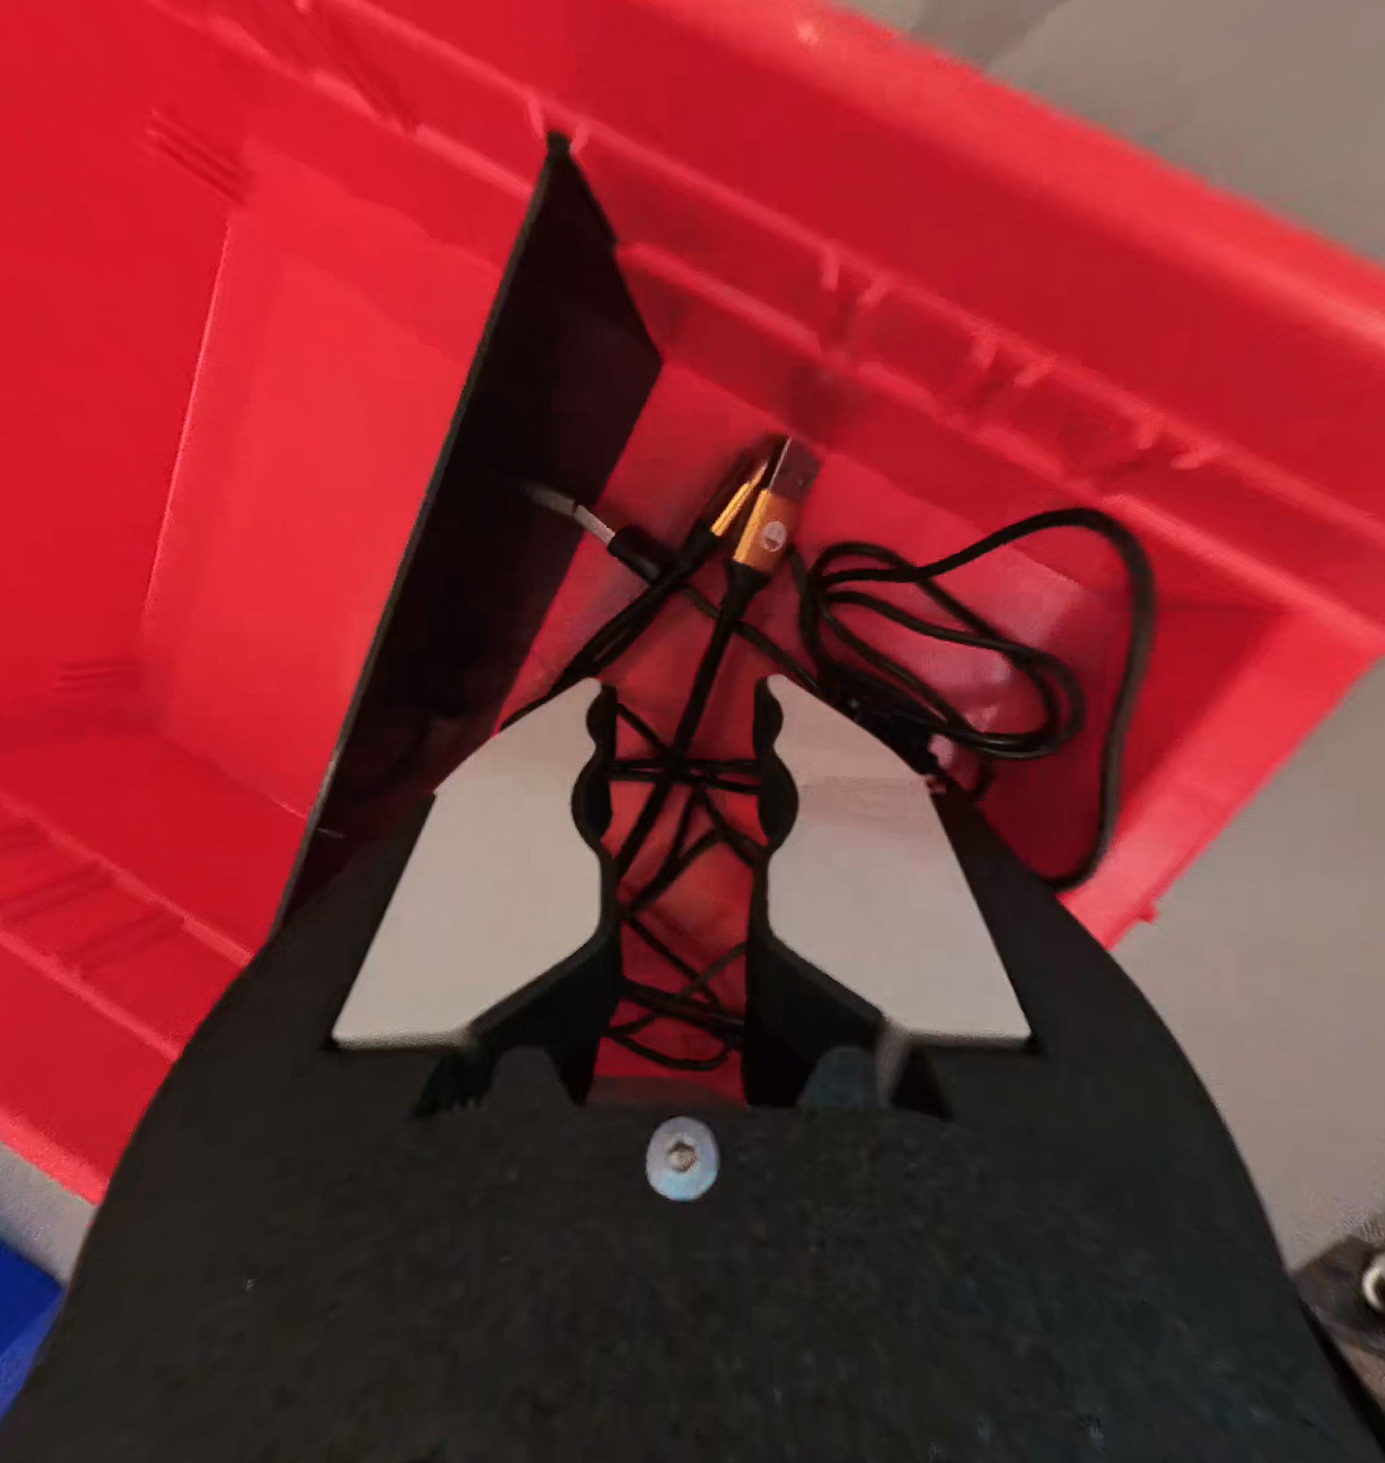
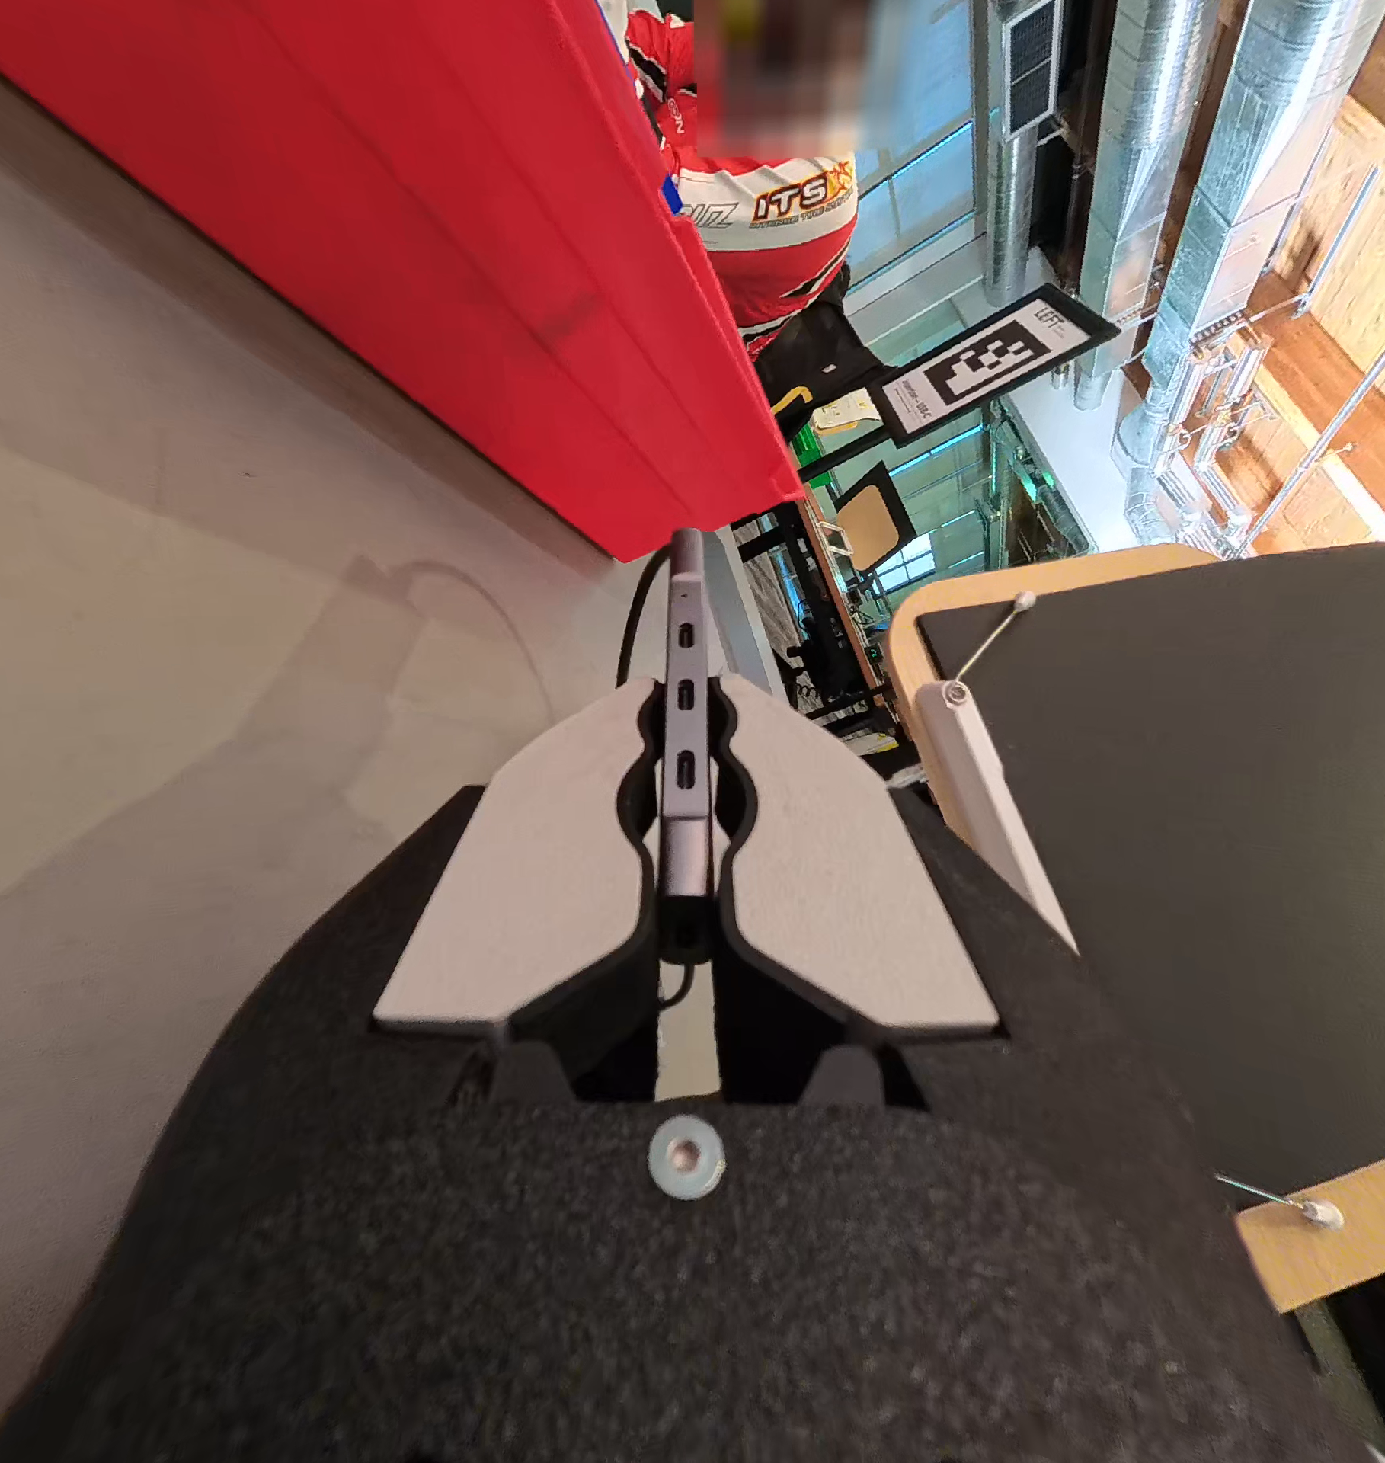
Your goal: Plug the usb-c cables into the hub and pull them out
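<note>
My left gripper (image 1: 685, 697) is open and hovers over the right compartment of a red bin (image 1: 198, 396). In that compartment lies a tangle of black cables (image 1: 950, 633), with gold-sleeved USB plugs (image 1: 760, 530) in the far corner and a smaller silver-tipped plug (image 1: 586, 522) beside them. Some cable strands show between the fingers; I cannot tell if they touch. My right gripper (image 2: 687, 689) is shut on a slim grey hub (image 2: 685, 625), held on edge with three USB-C ports facing me. The hub's own black cable (image 2: 630, 625) curves away behind it.
A black divider (image 1: 547, 396) splits the bin. In the right wrist view the bin's outer wall (image 2: 436, 277) stands on a grey table (image 2: 159, 633). A black-topped, wood-edged table (image 2: 1188, 792) is at the right. A person in a red and white jacket (image 2: 776, 229) is beyond the bin. Across from one pair of fingers to the other is roughly 20 cm.
</note>
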Available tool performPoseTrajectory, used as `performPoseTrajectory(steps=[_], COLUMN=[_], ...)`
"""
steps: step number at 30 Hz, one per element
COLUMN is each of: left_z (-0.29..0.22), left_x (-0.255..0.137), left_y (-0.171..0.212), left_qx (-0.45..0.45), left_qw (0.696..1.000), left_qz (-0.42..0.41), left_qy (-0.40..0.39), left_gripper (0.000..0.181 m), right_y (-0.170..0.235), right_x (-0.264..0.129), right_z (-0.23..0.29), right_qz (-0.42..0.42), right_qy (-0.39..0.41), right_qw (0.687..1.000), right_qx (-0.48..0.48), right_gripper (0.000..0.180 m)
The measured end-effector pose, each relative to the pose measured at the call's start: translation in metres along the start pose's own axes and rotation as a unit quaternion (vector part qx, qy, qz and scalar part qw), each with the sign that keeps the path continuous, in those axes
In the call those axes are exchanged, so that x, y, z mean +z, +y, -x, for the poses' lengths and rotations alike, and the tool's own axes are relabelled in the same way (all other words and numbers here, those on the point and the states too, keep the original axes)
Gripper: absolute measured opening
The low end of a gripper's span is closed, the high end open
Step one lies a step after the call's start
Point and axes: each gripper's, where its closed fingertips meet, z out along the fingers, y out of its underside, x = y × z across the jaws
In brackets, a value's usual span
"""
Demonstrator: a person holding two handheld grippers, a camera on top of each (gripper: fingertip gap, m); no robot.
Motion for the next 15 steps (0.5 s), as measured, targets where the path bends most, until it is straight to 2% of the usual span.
performPoseTrajectory(steps=[2,3,4,7,11,15], left_z=[-0.001,-0.001,-0.001,0.009,0.022,0.028], left_x=[0.010,0.016,0.019,0.013,-0.026,-0.099], left_y=[0.006,0.012,0.018,0.016,0.004,-0.009], left_qx=[0.013,0.023,0.041,0.057,0.002,-0.009], left_qw=[0.999,0.998,0.996,0.995,0.995,0.973], left_qz=[0.033,0.054,0.076,0.068,0.004,-0.060], left_qy=[0.011,0.010,0.007,-0.042,-0.100,-0.224], left_gripper=[0.032,0.025,0.006,0.004,0.003,0.003], right_y=[0.000,0.000,0.000,0.002,0.004,0.006], right_x=[0.000,0.001,0.001,0.000,0.000,-0.002], right_z=[0.001,0.000,-0.001,-0.005,-0.009,-0.013], right_qz=[0.000,0.000,-0.001,-0.001,0.000,0.000], right_qy=[-0.002,-0.003,-0.002,0.002,0.007,0.013], right_qw=[1.000,1.000,1.000,1.000,0.999,0.999], right_qx=[0.000,0.004,0.008,0.025,0.035,0.047], right_gripper=[0.009,0.009,0.009,0.009,0.009,0.009])
